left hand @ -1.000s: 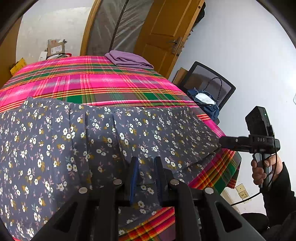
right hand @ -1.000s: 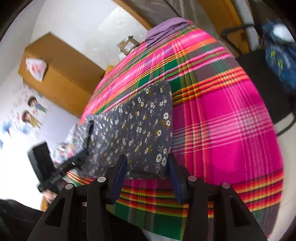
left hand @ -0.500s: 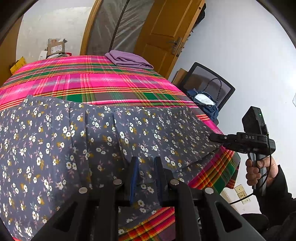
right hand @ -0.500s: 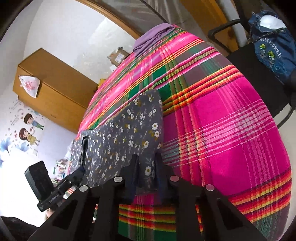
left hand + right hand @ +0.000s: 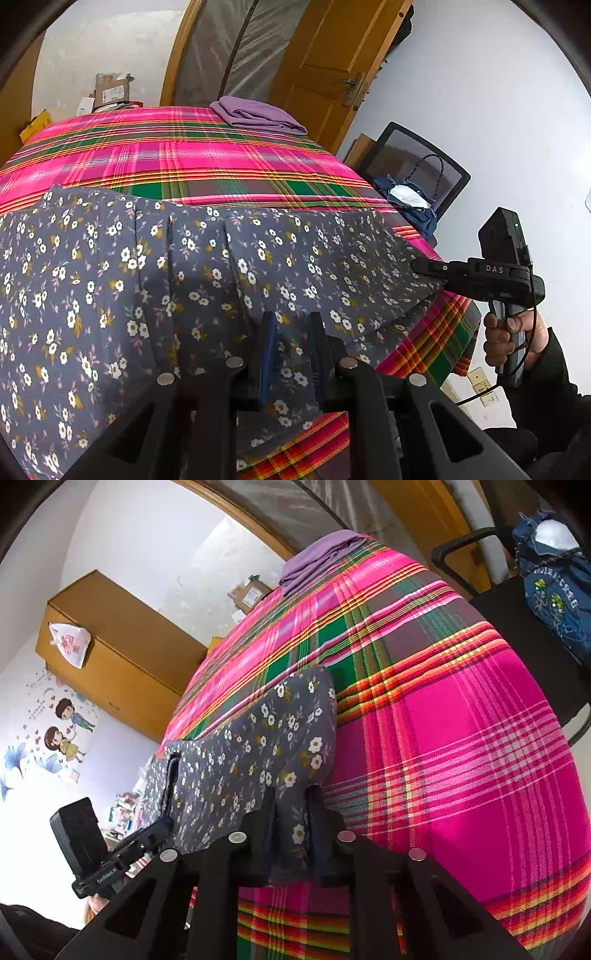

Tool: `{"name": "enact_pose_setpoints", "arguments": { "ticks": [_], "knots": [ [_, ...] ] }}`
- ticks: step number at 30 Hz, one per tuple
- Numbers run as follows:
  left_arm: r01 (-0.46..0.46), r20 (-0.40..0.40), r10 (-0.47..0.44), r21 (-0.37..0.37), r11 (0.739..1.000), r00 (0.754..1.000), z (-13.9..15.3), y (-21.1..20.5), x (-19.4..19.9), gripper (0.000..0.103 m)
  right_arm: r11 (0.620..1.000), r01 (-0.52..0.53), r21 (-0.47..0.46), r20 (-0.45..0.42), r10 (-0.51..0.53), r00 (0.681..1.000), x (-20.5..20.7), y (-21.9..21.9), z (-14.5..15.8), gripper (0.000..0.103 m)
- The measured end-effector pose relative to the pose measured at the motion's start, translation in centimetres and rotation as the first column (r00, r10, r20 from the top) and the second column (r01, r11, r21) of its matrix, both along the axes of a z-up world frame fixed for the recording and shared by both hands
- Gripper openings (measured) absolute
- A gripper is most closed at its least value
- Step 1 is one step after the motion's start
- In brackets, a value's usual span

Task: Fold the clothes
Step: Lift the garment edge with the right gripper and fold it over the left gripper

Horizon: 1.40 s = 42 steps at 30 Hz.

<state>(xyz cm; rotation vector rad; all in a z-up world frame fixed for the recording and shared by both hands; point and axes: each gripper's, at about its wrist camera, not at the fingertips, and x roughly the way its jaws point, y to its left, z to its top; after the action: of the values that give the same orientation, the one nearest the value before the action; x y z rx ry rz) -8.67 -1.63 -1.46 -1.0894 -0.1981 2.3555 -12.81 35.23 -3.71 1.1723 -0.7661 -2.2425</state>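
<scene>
A grey floral garment (image 5: 155, 280) lies spread over the near part of a bed with a pink, green and orange plaid cover (image 5: 177, 155). My left gripper (image 5: 291, 325) is shut on the garment's near edge. My right gripper (image 5: 290, 801) is shut on the garment's right corner (image 5: 291, 734), lifting it a little off the cover. In the left wrist view the right gripper (image 5: 424, 267) pinches that corner at the bed's right edge. The left gripper also shows in the right wrist view (image 5: 162, 827) at the garment's far end.
A folded purple cloth (image 5: 258, 116) lies at the far end of the bed. A black chair (image 5: 417, 177) with a blue bag (image 5: 554, 590) stands to the right. A wooden door (image 5: 332, 66) and a wooden cabinet (image 5: 118, 653) stand beyond the bed.
My right gripper has closed from open onto the garment's corner and raised it slightly. My left gripper stays shut on the near edge, hardly moved.
</scene>
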Motion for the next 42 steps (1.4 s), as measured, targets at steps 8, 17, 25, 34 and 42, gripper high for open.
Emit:
{"name": "enact_pose_setpoints", "arguments": {
  "ticks": [8, 17, 25, 34, 42],
  "knots": [
    [-0.009, 0.005, 0.009, 0.003, 1.000, 1.000, 0.0, -0.1, -0.1, 0.017, 0.998, -0.009, -0.061, -0.098, 0.003, 0.995, 0.6, -0.6, 3.1, 0.012],
    [-0.029, 0.015, 0.029, 0.020, 0.999, 0.999, 0.0, -0.7, -0.4, 0.017, 0.989, -0.106, -0.099, -0.259, 0.077, 0.963, 0.4, -3.8, 9.0, 0.012],
    [-0.056, 0.018, 0.056, 0.037, 0.998, 0.998, 0.2, -1.8, -0.4, 0.017, 0.974, -0.205, -0.101, -0.353, 0.157, 0.922, 0.0, -7.0, 12.7, 0.011],
    [-0.086, -0.030, 0.088, 0.049, 0.995, 0.996, 1.7, -3.0, 0.9, 0.017, 0.955, -0.284, -0.085, -0.406, 0.227, 0.885, 0.2, -10.2, 15.4, 0.011],
    [-0.161, -0.057, 0.163, 0.050, 0.986, 0.985, 2.4, -5.3, 0.9, 0.017, 0.939, -0.338, -0.065, -0.426, 0.280, 0.860, -0.2, -13.2, 17.0, 0.011]
  ]
}}
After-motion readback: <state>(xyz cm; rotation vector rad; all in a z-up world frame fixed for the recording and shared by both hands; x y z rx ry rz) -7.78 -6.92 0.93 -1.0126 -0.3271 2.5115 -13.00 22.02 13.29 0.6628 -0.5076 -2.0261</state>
